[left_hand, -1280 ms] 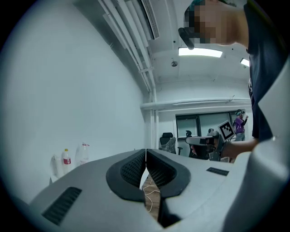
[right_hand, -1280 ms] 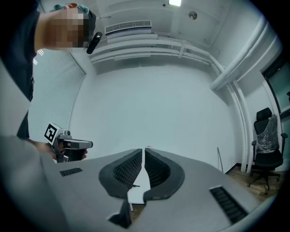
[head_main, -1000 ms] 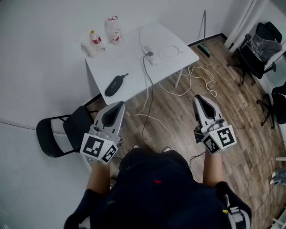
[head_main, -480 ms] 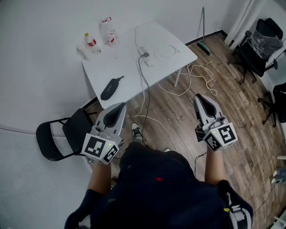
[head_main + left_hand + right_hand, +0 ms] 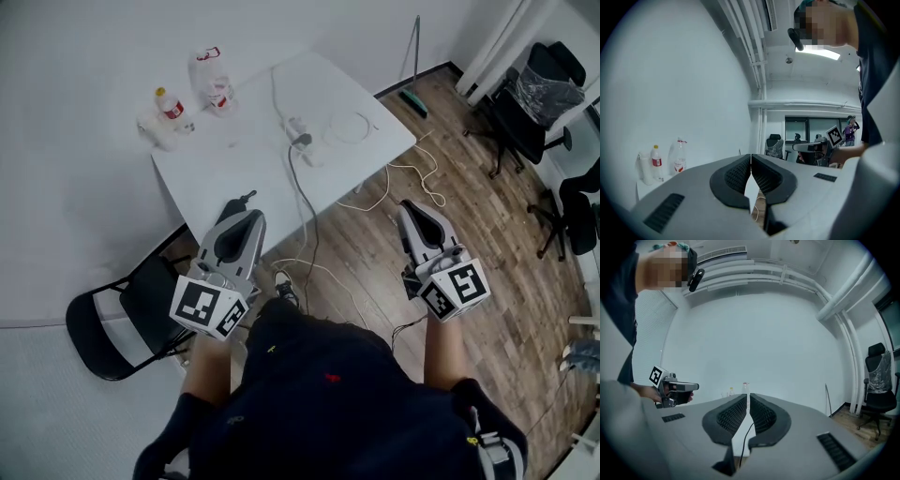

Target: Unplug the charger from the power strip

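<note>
The white table (image 5: pixel 234 155) stands ahead of me against the wall. On it lies a white power strip (image 5: pixel 295 125) with a grey charger (image 5: pixel 303 141) plugged in. The charger's dark cable (image 5: pixel 304 202) runs over the table's front edge to the floor. My left gripper (image 5: pixel 246 217) is held level short of the table's near edge, jaws shut and empty. My right gripper (image 5: pixel 412 208) hovers over the wooden floor to the right of the table, also shut on nothing. In the right gripper view the closed jaws (image 5: pixel 748 395) point at the table and cable.
Two bottles (image 5: pixel 169 103) and a clear jug (image 5: pixel 211 80) stand at the table's far left. A white coiled cable (image 5: pixel 352 127) lies beside the strip. A black folding chair (image 5: pixel 117 314) stands at the left; office chairs (image 5: pixel 534 94) stand at the right. White cord (image 5: pixel 412 178) trails across the floor.
The table has come nearer and shifted left in the head view. Both grippers have moved forward towards it, still shut; the left one now covers the black pouch on the table's near side.
</note>
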`<state>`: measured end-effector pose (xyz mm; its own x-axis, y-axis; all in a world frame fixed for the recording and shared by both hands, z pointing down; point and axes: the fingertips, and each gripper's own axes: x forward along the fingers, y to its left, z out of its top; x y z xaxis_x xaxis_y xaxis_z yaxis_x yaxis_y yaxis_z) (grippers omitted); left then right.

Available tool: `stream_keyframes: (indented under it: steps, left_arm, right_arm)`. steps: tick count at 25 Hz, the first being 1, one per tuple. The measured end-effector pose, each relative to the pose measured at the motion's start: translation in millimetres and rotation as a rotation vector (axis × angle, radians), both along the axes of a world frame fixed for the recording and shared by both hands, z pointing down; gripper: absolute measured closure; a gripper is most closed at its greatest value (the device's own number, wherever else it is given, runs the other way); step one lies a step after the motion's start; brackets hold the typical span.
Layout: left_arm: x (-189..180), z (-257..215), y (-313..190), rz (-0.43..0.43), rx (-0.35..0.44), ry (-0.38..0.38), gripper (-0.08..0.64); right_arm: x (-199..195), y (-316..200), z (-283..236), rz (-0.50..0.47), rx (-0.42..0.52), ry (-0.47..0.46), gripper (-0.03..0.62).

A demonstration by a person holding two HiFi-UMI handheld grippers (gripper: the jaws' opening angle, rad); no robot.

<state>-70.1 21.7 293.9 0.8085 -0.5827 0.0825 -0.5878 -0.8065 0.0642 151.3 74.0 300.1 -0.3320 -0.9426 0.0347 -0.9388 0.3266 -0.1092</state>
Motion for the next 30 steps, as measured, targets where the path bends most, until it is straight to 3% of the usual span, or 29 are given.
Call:
stream_keyframes:
  steps: [7,12,21,30]
  left_arm:
    - [-38,14,-91,0.01,-0.04,0.03,0.535]
    - [-55,24,-139,0.039,-0.055,0.006,0.535]
    - [-15,59,-175,0.076,-0.11,0.004,0.535]
    - [59,131,-213,-0.003,-0.198,-0.069,0.535]
  right_arm:
    - [-44,-93,6,0.0,-0.052,0.045,0.558]
    - [-70,-142,7,0.0,-0.069,0.055,0.558]
    - [-53,-202,32,-0.043,-0.118,0.045,0.558]
    - [-14,-287,90,-0.25,-0.191,0.106,0.557]
